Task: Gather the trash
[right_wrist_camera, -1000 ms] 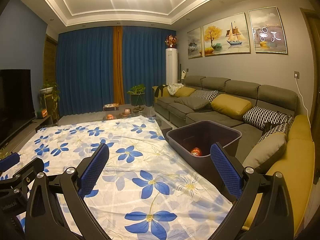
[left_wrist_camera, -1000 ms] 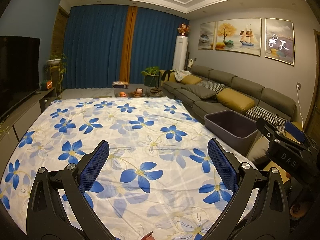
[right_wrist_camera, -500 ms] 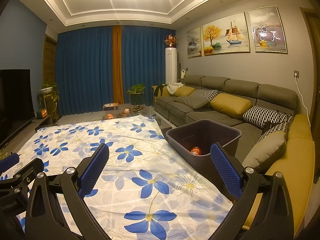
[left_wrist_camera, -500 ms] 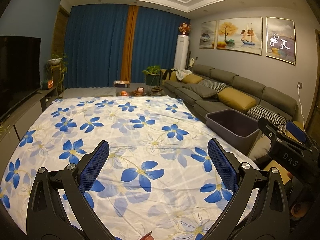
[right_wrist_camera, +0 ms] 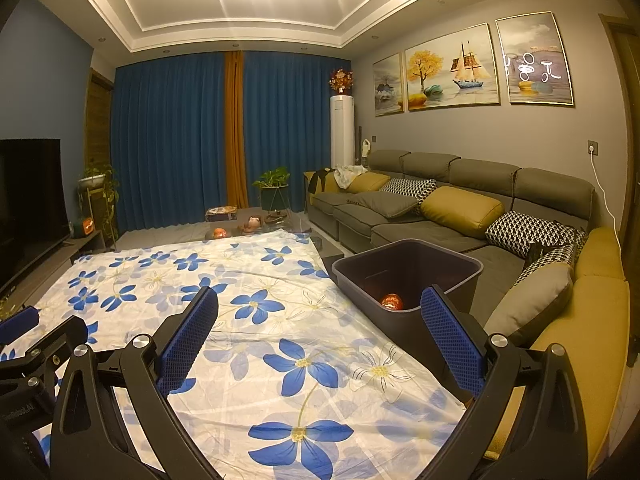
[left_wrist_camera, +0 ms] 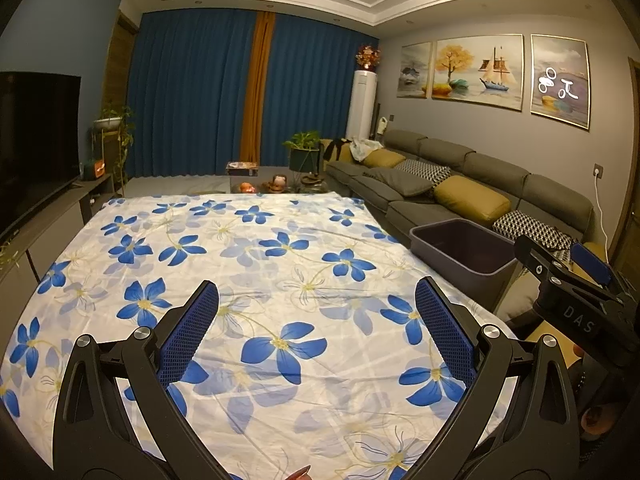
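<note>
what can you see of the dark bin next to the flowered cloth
The bin is a dark grey, rectangular tub with a rolled rim; it looks like plastic. It stands upright and open, with no lid, between the edge of the flowered cloth and the sofa. One small orange-red item lies at its bottom. Neither gripper touches it.

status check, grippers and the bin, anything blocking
Left gripper open, empty. Right gripper open, empty. Dark bin beside floral cloth, orange item inside. Nothing blocking.

A home living room: sofa (right_wrist_camera: 460, 208), television (left_wrist_camera: 36, 148), drawn curtains (right_wrist_camera: 172, 140).
</note>
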### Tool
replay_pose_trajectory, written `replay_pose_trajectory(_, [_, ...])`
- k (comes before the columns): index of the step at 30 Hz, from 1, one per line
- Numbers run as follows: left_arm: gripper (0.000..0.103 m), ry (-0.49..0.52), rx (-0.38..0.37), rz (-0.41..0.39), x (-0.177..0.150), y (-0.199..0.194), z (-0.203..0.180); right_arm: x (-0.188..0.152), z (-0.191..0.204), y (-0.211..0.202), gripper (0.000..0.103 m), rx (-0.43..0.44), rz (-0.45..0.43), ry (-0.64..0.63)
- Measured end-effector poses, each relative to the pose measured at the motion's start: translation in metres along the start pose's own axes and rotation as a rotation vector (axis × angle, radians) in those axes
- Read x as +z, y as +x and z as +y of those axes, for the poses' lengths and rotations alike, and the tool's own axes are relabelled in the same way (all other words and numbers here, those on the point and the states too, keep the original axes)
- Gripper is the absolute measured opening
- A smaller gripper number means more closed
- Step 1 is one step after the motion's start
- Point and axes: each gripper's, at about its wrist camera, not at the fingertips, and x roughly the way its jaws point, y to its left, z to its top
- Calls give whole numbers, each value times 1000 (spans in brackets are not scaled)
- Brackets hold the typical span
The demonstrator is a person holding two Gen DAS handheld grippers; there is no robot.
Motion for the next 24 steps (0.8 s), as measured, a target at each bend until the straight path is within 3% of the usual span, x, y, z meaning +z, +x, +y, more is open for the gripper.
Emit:
replay_pose_trajectory(9, [97,0,-24,-8,0,-2,1,0,-1,0,98,3,0,-2])
replay_pose_trajectory(15, [78,39,-36,-12,-1,-2,-6,-1,-1,0,98,8,0,-5])
replay_pose_trajectory(24, [78,42,-47,-10,0,-2,-7,0,-3,2,97,8,2,-1])
